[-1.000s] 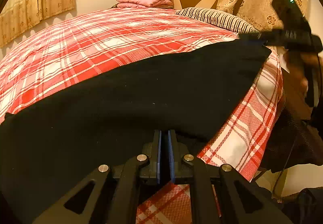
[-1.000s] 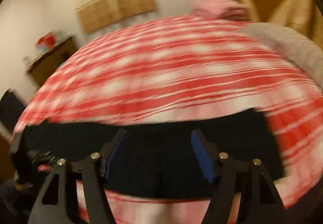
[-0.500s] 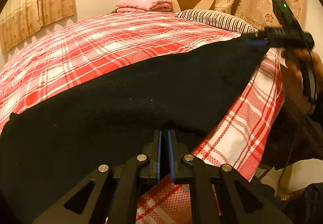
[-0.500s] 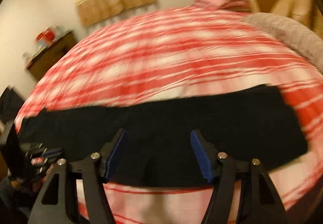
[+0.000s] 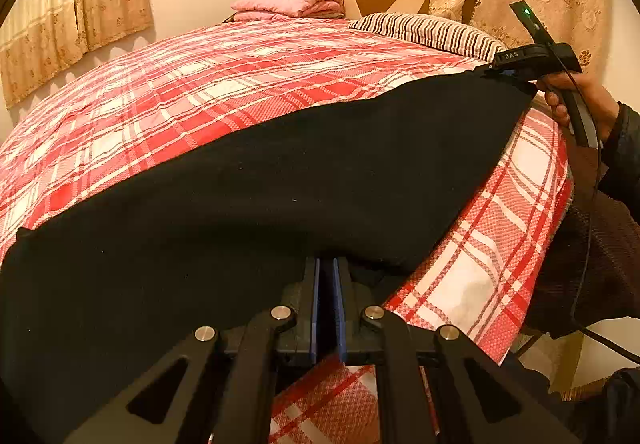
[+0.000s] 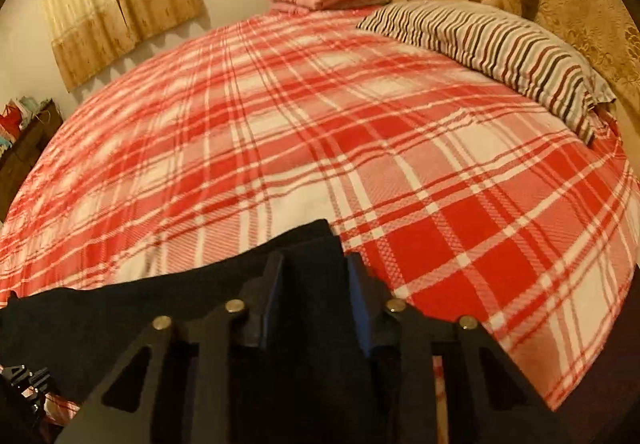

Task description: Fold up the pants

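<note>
pants: black pants lie stretched in a long band across the near edge of the bed, from lower left to upper right of the left wrist view; the cloth looks taut and mostly flat.

left hand-held gripper: the left hand-held gripper sits at bottom centre, jaws nearly together and clamped on the near hem of the pants.

right hand-held gripper: the right hand-held gripper has just been closing its jaws, with a raised corner of the pants between the blue pads; the cloth fills the gap, so I read it as a grip taken (how firm, I cannot tell).

step in hand: likely securing both ends before carrying one over for the fold.

doing it well: keep the band tensioned between the two grips, lift the right end just clear of the bedspread, carry it level toward the left end, match edges before release. Watch for only one layer pinched.

left wrist view only: shows the pants' full run and a person's hand holding the right tool at upper right.

right wrist view only: shows the corner inside the jaws, the striped pillow at upper right, and a dark cabinet at far left.
</note>
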`<action>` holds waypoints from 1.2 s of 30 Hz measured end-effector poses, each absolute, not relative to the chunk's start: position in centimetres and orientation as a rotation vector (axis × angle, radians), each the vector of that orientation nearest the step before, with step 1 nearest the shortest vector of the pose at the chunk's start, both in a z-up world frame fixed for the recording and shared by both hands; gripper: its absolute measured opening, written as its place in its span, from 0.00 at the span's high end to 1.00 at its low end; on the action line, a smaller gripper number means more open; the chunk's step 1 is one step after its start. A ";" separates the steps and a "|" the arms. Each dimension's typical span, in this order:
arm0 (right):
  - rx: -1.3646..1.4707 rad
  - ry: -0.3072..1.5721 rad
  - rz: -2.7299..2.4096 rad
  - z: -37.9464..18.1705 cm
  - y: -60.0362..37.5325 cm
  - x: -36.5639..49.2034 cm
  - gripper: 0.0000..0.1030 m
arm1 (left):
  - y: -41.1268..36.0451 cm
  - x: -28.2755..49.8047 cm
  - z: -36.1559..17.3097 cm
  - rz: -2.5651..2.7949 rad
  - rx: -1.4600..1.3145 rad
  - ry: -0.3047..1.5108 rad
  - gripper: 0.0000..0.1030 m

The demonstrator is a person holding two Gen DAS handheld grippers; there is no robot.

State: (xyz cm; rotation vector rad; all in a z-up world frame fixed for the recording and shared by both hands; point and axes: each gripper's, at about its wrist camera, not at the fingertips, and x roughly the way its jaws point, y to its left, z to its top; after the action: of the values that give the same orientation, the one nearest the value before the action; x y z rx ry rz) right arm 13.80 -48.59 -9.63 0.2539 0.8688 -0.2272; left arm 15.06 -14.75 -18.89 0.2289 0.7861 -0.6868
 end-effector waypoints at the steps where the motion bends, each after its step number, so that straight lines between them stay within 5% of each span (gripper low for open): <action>1: 0.247 0.870 -0.232 -9.8 -48.7 14.2 0.68 | -14.8 15.1 -18.9 -0.684 0.231 0.789 0.93; 13: 0.278 0.877 -0.238 -10.1 -49.5 14.6 0.66 | -14.9 15.3 -19.0 -0.672 0.215 0.814 0.93; 18: 0.342 0.805 -0.209 -8.7 -49.7 12.4 0.25 | -14.9 15.3 -18.9 -0.669 0.211 0.817 0.93; 32: 0.342 0.807 -0.193 -8.8 -51.1 8.1 0.25 | -9.3 17.4 -17.9 -0.523 0.119 0.781 0.93; 36: 0.337 0.821 -0.118 -9.2 -50.2 9.0 0.39 | -8.2 18.0 -18.7 -0.500 0.097 0.804 0.93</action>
State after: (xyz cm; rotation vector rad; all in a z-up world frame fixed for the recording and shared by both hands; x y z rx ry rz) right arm 9.02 -50.21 -9.16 0.3367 0.8209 -0.1182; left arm 17.95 -8.22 -18.75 0.0967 0.8040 -0.5002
